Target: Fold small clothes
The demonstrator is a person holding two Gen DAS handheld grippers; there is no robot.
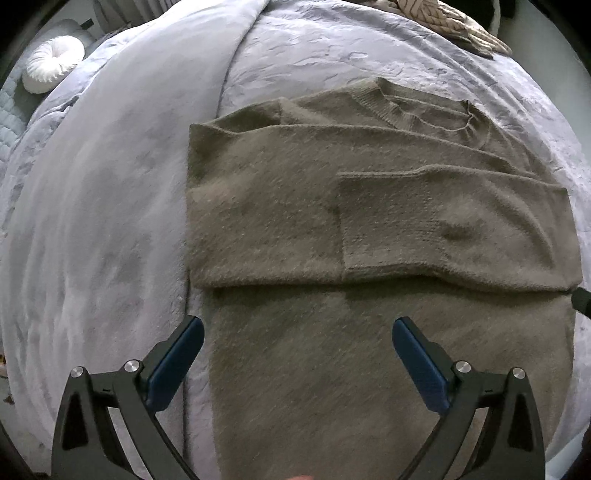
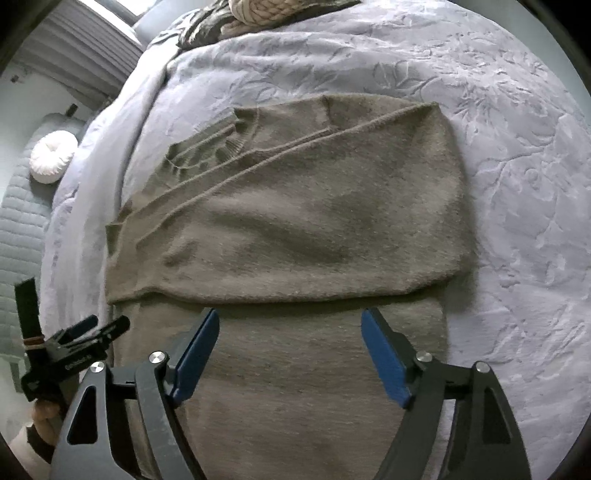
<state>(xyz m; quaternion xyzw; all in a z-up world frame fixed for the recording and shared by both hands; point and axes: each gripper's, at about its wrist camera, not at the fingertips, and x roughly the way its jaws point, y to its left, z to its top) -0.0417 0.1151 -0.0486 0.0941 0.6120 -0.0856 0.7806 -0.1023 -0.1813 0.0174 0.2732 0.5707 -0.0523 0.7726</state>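
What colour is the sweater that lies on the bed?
The sweater is plain olive-brown, without any pattern. It shows best in the left wrist view.

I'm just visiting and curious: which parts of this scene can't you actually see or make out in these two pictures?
- Sweater hem: both views, cut off by the bottom edge and the grippers' frames.
- Knitted item at the far end of the bed: both views, cut by the top edge.
- Left gripper in the right wrist view: partly cut off at the left edge.
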